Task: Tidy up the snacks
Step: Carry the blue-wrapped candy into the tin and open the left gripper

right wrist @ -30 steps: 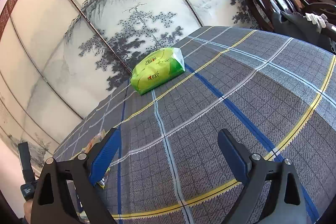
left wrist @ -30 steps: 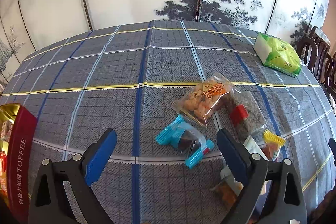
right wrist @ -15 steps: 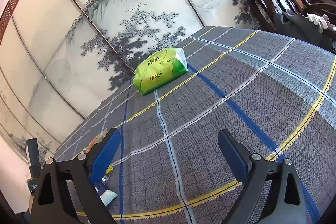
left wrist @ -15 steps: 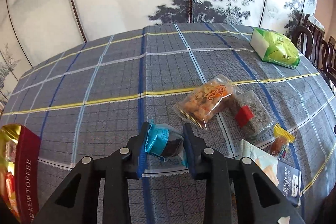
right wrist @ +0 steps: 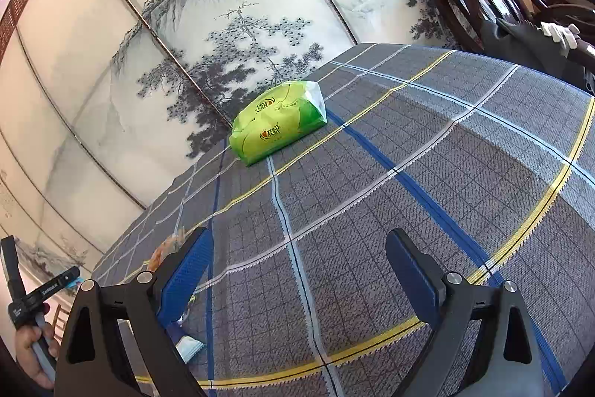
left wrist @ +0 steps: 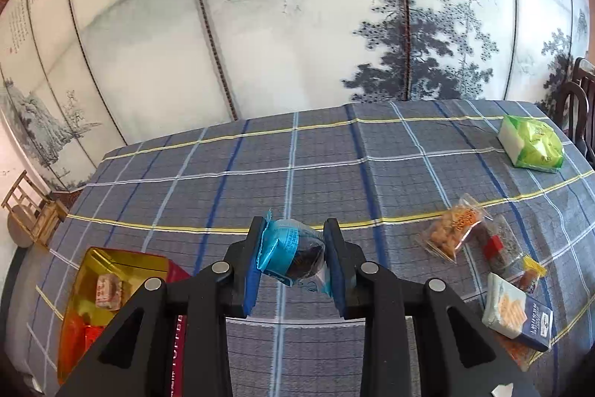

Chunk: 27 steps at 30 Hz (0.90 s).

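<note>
The left gripper (left wrist: 292, 261) was clenched on a blue-wrapped snack (left wrist: 293, 257), which was pinched between the two fingers (left wrist: 251, 270) and lifted clear of the plaid tabletop (left wrist: 334, 159). Below and to the left of the fingers an open gold-lined toffee box (left wrist: 119, 270) was seen, with wrapped sweets inside. Well to the right of the fingers lay a clear bag of orange snacks (left wrist: 452, 229), a cracker pack (left wrist: 517, 311) and, farther off, a green pack (left wrist: 531, 144). The right gripper (right wrist: 297, 266) was held released, nothing between its fingers (right wrist: 186, 270), with bare tabletop (right wrist: 409, 144) beneath and the green pack (right wrist: 279, 121) well ahead of them.
</note>
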{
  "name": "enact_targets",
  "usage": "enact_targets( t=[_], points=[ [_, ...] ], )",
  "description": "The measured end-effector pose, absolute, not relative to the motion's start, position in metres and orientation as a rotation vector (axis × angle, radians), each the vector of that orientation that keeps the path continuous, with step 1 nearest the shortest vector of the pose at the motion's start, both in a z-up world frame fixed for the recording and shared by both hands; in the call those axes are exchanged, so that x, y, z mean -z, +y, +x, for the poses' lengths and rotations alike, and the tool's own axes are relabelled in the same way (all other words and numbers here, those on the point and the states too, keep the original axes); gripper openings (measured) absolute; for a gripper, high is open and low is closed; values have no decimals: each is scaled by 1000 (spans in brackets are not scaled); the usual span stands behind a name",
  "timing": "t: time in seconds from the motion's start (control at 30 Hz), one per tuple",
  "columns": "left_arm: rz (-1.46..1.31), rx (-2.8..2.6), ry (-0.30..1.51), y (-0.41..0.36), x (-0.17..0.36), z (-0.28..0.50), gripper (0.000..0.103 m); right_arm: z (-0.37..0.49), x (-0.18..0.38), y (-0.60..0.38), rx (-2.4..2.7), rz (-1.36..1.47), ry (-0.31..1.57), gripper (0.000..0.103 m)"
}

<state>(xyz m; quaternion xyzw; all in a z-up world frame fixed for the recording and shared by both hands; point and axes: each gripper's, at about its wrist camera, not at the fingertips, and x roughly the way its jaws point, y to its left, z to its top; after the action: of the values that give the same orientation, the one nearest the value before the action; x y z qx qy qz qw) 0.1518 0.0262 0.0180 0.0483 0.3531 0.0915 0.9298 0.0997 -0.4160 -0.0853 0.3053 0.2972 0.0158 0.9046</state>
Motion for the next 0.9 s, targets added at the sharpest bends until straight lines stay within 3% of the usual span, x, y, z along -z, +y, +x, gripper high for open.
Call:
enact_targets(
  t=[0.9],
  points=[
    [20, -349, 695, 156, -35, 125, 28, 107, 93, -416, 23, 610, 706, 94]
  ],
)
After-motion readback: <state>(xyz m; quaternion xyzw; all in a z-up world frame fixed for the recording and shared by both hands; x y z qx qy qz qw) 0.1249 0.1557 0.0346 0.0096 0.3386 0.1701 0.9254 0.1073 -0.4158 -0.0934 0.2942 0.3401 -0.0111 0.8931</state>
